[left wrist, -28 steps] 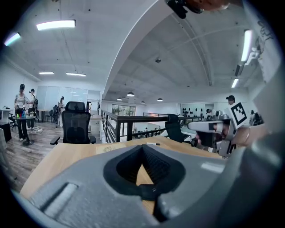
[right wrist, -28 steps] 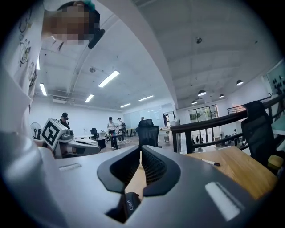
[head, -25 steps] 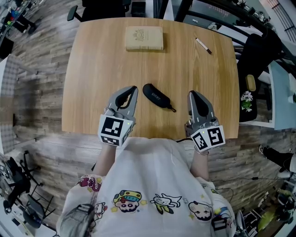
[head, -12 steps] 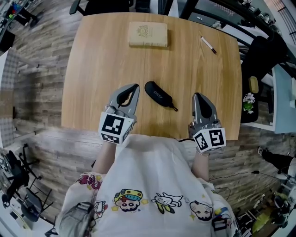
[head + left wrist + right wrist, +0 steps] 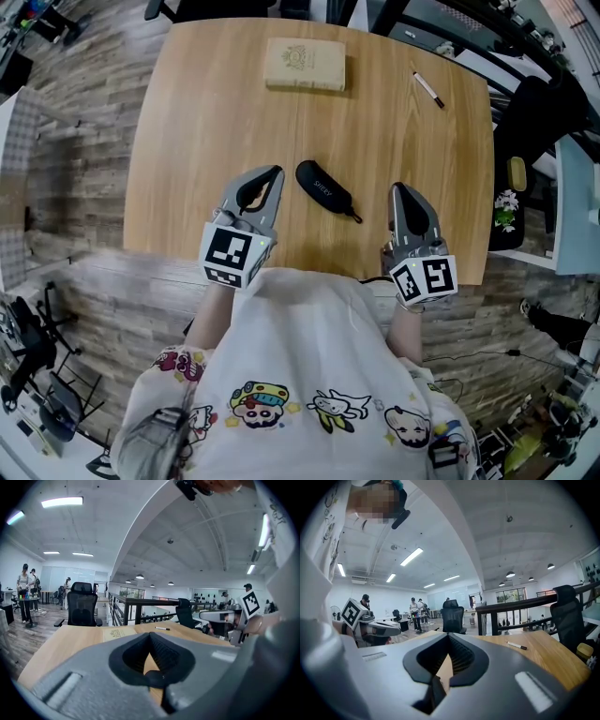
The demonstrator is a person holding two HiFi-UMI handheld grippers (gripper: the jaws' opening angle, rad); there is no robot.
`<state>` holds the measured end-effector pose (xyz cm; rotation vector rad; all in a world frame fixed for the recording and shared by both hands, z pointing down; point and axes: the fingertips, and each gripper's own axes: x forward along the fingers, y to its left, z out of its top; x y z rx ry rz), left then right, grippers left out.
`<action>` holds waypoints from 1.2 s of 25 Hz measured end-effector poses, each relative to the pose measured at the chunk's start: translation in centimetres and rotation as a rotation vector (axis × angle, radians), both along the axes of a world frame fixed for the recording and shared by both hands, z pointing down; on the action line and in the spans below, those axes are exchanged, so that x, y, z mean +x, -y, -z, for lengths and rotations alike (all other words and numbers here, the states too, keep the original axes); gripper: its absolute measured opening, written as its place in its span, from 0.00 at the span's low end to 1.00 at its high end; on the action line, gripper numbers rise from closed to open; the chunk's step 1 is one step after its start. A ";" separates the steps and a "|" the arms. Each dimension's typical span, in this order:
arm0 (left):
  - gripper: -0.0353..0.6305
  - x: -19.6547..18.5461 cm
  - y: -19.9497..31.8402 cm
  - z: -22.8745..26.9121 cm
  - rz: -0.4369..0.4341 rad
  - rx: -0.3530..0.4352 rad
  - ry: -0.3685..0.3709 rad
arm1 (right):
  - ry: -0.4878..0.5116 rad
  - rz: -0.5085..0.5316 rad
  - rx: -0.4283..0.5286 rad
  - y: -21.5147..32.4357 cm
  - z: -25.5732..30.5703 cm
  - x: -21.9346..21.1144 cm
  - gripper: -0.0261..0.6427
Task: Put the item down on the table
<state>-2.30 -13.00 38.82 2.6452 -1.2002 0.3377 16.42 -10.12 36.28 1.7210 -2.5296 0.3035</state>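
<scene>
From the head view, we see the black case (image 5: 324, 191) lying on the wooden table (image 5: 216, 112), between the left gripper (image 5: 265, 180) and the right gripper (image 5: 406, 194) and touching neither. A tan book (image 5: 305, 64) and a pen (image 5: 428, 90) lie near the far edge.

In the left gripper view, we find its fingers (image 5: 89, 667) pressed together at the tips, with nothing between them.

In the right gripper view, we see its fingers (image 5: 511, 667) pressed together too, holding nothing, with the pen farther along the tabletop.
</scene>
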 end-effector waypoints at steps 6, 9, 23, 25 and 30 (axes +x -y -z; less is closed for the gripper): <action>0.05 0.2 0.1 -0.1 -0.008 0.002 0.005 | -0.002 -0.002 -0.016 0.1 -0.5 0.1 0.05; 0.05 0.1 0.0 -0.2 -0.007 -0.001 0.005 | -0.006 0.005 -0.027 0.0 -0.8 0.1 0.05; 0.05 0.0 0.1 -0.5 0.007 -0.013 0.006 | 0.010 0.008 -0.044 0.2 -1.4 0.2 0.05; 0.05 0.0 0.1 -0.5 0.007 -0.013 0.006 | 0.010 0.010 -0.045 0.2 -1.5 0.1 0.05; 0.05 0.0 0.1 -0.5 0.006 -0.013 0.008 | 0.011 0.015 -0.048 0.2 -1.5 0.0 0.05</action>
